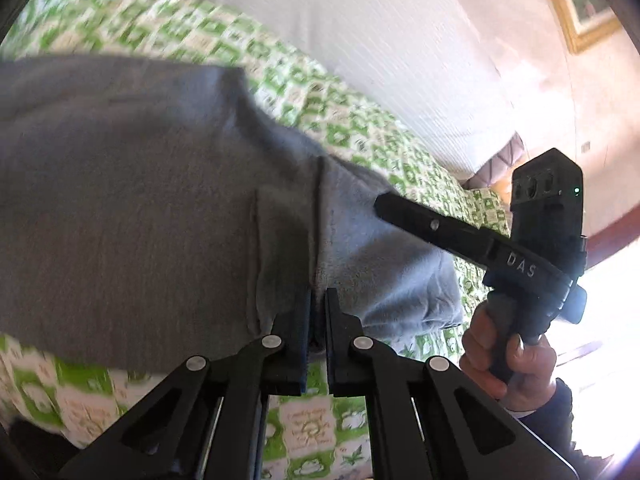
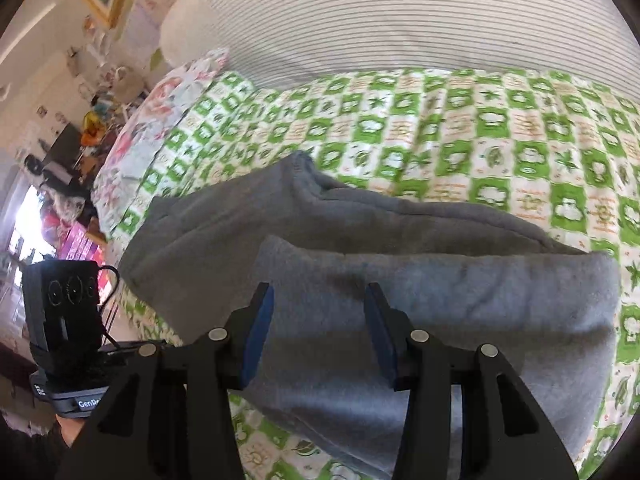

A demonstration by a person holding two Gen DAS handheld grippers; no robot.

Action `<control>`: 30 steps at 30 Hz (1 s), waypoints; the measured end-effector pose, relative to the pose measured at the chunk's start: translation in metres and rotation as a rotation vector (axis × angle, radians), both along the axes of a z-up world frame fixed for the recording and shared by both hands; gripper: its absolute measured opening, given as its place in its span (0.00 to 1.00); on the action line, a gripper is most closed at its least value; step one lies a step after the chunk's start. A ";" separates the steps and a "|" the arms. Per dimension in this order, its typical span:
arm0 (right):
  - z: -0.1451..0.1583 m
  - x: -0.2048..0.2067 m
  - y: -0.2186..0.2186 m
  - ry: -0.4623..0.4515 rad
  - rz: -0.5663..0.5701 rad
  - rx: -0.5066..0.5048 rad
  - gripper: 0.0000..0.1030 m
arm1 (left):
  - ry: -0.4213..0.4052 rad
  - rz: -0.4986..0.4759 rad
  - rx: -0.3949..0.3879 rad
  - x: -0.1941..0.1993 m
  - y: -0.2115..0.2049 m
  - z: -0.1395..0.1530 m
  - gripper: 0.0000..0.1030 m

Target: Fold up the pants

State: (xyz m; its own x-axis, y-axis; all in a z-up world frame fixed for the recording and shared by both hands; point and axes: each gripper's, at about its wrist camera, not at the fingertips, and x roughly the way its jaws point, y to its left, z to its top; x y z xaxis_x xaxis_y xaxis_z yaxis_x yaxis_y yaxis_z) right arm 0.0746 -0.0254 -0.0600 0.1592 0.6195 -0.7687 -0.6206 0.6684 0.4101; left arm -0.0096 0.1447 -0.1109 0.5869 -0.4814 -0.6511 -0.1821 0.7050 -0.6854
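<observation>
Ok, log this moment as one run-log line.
stage: folding | left gripper: shut on grey pants edge | right gripper: open over pants, not gripping | surface: green patterned bedspread

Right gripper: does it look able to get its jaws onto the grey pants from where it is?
Probably yes. The right gripper stands open just over the grey pants, nothing between. The left gripper is pinched on the fabric at another spot, off to the side.
</observation>
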 end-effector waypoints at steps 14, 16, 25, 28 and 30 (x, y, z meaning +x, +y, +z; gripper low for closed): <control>-0.060 0.008 0.050 0.068 0.064 -0.122 0.49 | 0.108 0.059 -0.005 0.005 0.006 -0.042 0.16; -0.051 0.007 0.051 0.070 0.068 -0.107 0.49 | 0.093 0.075 0.000 -0.006 0.010 -0.033 0.16; -0.023 -0.002 0.091 0.037 0.135 -0.076 0.49 | 0.055 0.232 -0.013 -0.065 0.063 -0.016 0.20; -0.020 -0.008 0.116 0.024 0.176 -0.091 0.49 | 0.047 0.289 -0.033 -0.085 0.078 -0.015 0.22; -0.019 -0.011 0.132 0.016 0.208 -0.097 0.49 | 0.045 0.338 -0.037 -0.101 0.089 -0.014 0.26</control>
